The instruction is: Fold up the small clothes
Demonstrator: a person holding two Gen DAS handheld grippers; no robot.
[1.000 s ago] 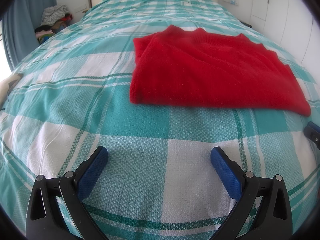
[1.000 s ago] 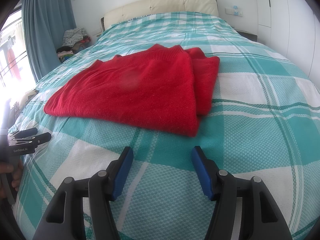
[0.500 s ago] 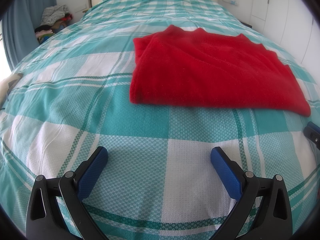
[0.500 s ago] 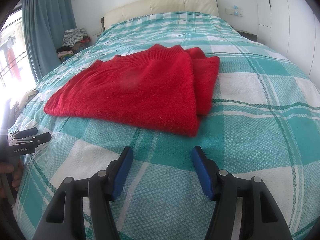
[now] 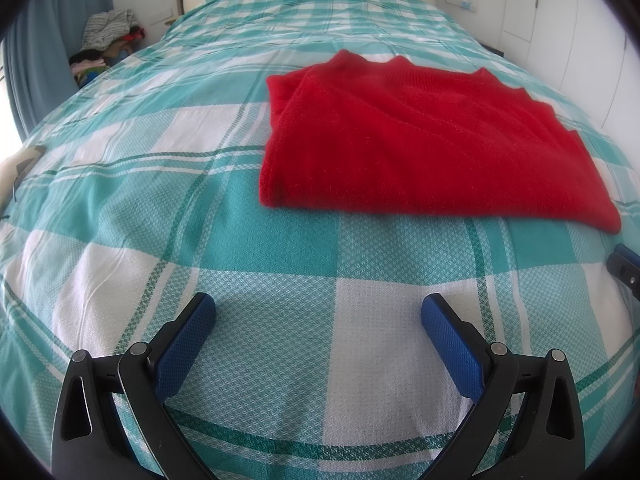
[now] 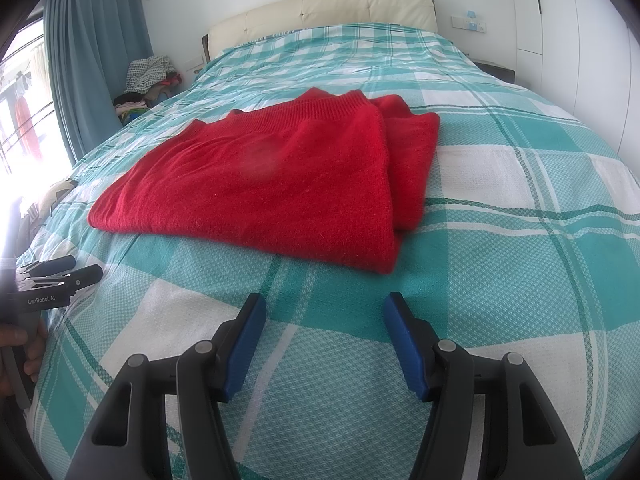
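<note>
A red knit sweater [image 5: 420, 144] lies folded flat on the teal and white checked bedspread [image 5: 200, 220]; it also shows in the right wrist view [image 6: 280, 184], with a second folded layer along its right side. My left gripper [image 5: 318, 312] is open and empty, above the bedspread short of the sweater's near edge. My right gripper [image 6: 324, 312] is open and empty, just short of the sweater's near right corner. The left gripper also shows at the left edge of the right wrist view [image 6: 60, 276], held by a hand.
A cream headboard [image 6: 320, 12] stands at the far end of the bed. A pile of clothes [image 6: 148, 84] sits beside the bed at the far left, next to a blue curtain [image 6: 80, 60]. White wardrobe doors [image 6: 580, 40] line the right side.
</note>
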